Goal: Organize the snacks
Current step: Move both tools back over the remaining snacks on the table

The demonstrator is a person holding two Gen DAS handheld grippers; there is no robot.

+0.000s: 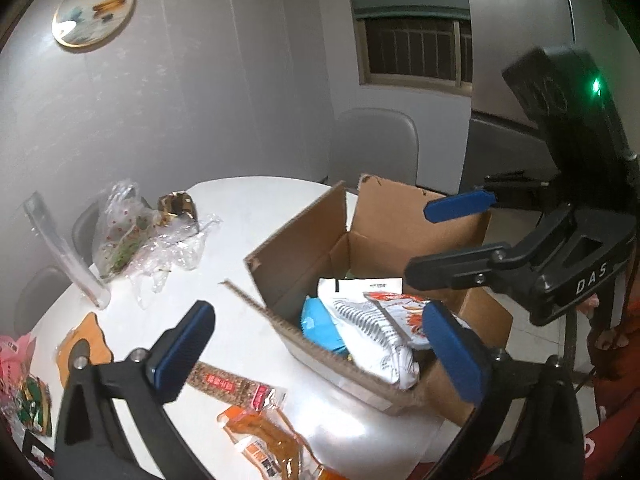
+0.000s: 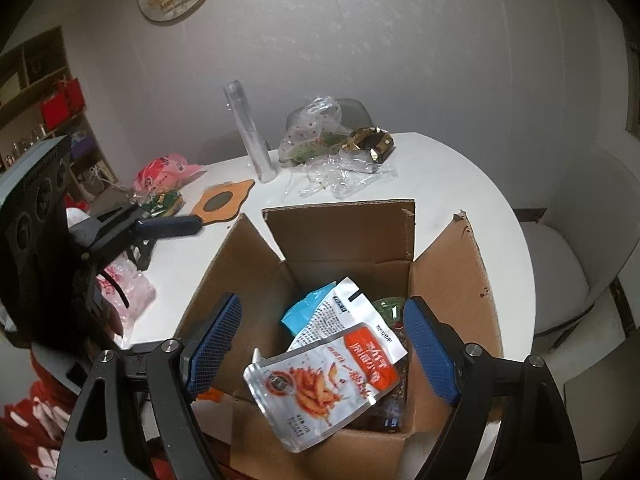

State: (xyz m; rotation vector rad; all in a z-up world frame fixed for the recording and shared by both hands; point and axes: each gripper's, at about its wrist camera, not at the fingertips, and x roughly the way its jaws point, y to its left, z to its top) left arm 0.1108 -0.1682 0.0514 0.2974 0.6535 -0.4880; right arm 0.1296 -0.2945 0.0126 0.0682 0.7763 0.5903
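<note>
Approx. half done, it is judged — several snack packets, incl. the orange-printed pouch (image 2: 324, 380), are already lodged in the cardboard box (image 2: 452, 276) on the desk (image 1: 256, 216), while the bar-shaped snack (image 1: 236, 386) etc. are left outside, both the left hand-held gripper (image 1: 320, 354) and right hand-held gripper (image 2: 320, 344) being spread, nothing pinched.

Between the right jaws, the orange pouch (image 2: 320, 380) covers most of the white packet (image 2: 340, 320) and blue packet (image 2: 308, 308) in the cardboard box (image 2: 452, 280); a green item (image 2: 388, 308) behind them is too hidden to identify. Below the left jaws, the orange snack pack (image 1: 264, 448) is cut off by the bottom edge. Print on the packets is unreadable.
</note>
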